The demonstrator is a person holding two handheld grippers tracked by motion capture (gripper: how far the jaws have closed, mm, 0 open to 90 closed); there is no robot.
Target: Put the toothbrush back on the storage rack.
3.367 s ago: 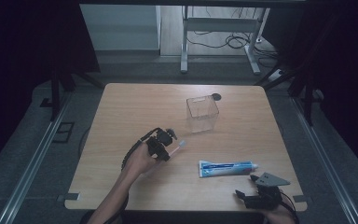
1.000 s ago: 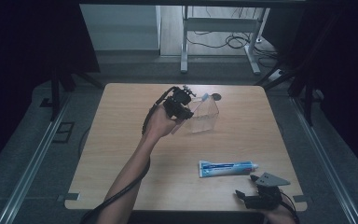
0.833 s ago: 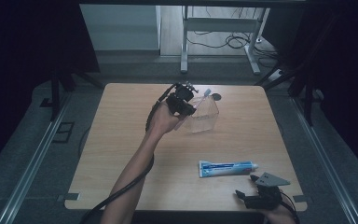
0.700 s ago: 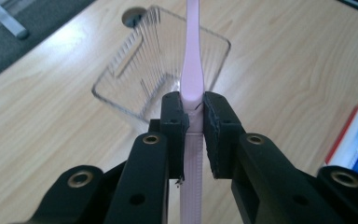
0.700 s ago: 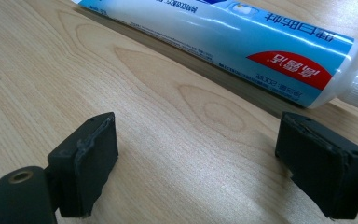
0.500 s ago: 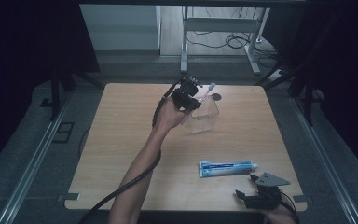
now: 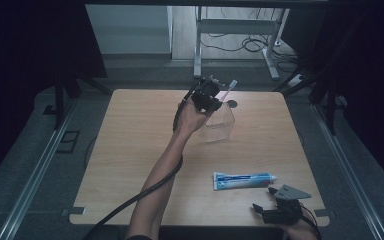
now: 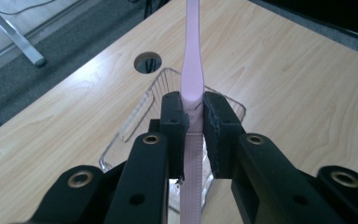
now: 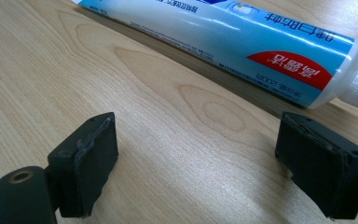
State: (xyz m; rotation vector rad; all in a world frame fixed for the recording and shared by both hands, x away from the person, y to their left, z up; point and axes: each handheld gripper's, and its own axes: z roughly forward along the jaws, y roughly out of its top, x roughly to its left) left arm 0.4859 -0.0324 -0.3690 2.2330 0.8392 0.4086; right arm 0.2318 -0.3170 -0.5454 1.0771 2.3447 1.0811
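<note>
Left tongs (image 8: 193, 122): clamped on pink toothbrush (image 8: 191, 74), above clear box (image 7: 219, 125).
Right tongs (image 9: 196, 163): open, near toothpaste (image 9: 223, 35) on desk (image 7: 130, 145).

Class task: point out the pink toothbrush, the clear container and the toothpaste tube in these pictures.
pink toothbrush (image 8: 189, 79), left gripper view, on its handle above the jaws.
clear container (image 7: 219, 127), high view, on its near wall.
toothpaste tube (image 7: 241, 180), high view, on the middle of its blue body.
</note>
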